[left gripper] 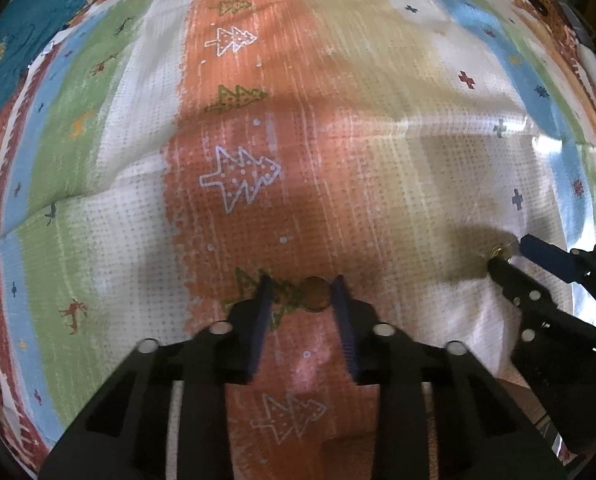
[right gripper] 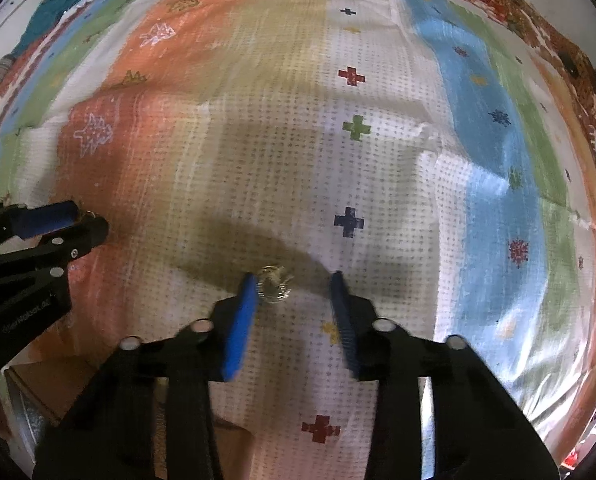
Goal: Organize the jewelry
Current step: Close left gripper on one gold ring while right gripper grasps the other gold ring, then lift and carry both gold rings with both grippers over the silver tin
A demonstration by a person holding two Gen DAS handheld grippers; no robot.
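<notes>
The right gripper [right gripper: 293,286] is hovering with fingers apart over the patterned cloth [right gripper: 378,160], a small sparkly ring [right gripper: 273,286] lying against its left finger, while the left gripper [left gripper: 302,292], also parted, is bracketing a brown disc [left gripper: 316,294].

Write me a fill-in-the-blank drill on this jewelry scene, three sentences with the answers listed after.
1. Both grippers work over a patterned ____ with stripes, trees and crosses.
2. The silver ring lies between the open fingers of the ____ gripper.
3. The left gripper has a round brown disc beside its ____ finger.

Missing words: cloth; right; right
</notes>
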